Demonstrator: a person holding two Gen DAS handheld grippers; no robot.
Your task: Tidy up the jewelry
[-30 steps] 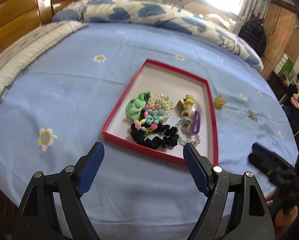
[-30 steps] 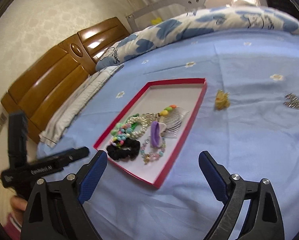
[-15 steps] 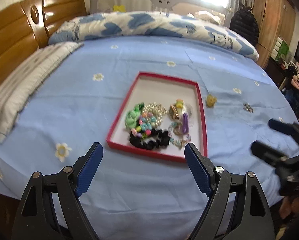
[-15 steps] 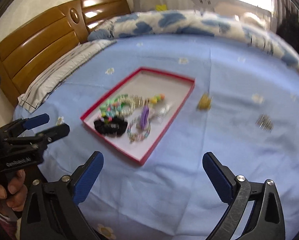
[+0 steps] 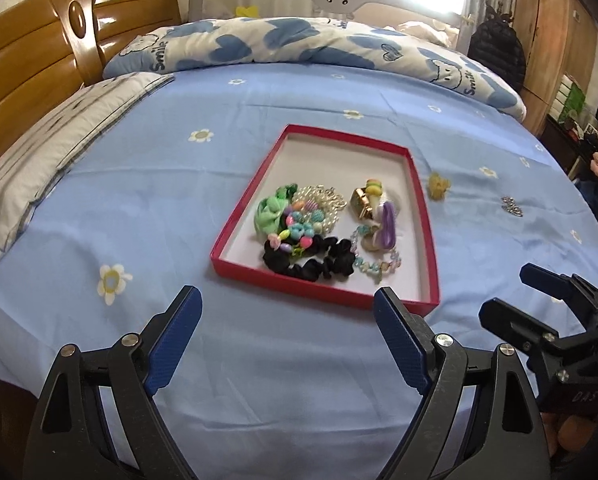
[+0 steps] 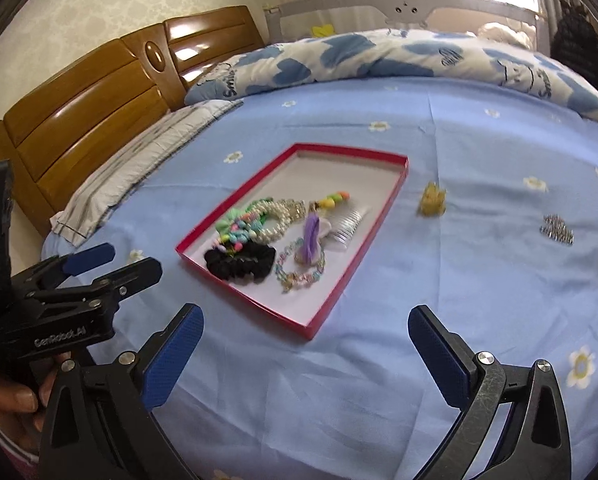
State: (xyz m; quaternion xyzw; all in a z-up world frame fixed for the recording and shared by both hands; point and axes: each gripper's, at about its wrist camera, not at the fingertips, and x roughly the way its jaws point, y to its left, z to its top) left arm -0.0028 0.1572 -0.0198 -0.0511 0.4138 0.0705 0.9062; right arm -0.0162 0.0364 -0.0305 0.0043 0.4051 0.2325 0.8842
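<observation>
Both hand-held grippers wider, empty; perhaps two pieces (image 5: 437,186) outside one tray (image 5: 323,294).

Bare sheet (image 5: 299,360) free before red tray (image 5: 323,292); yellow clip (image 5: 438,186), silver clip (image 5: 511,206) dot right side.

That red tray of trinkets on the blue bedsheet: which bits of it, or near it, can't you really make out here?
- Red cardboard tray: in the left wrist view the left gripper's fingertip hides part of its near rim.
- Black fabric scrunchie: the bead bracelets piled on it hide part.
- Small silver sparkly piece on the sheet: too small to identify.
- Small yellow piece: blurred in the right wrist view.
</observation>
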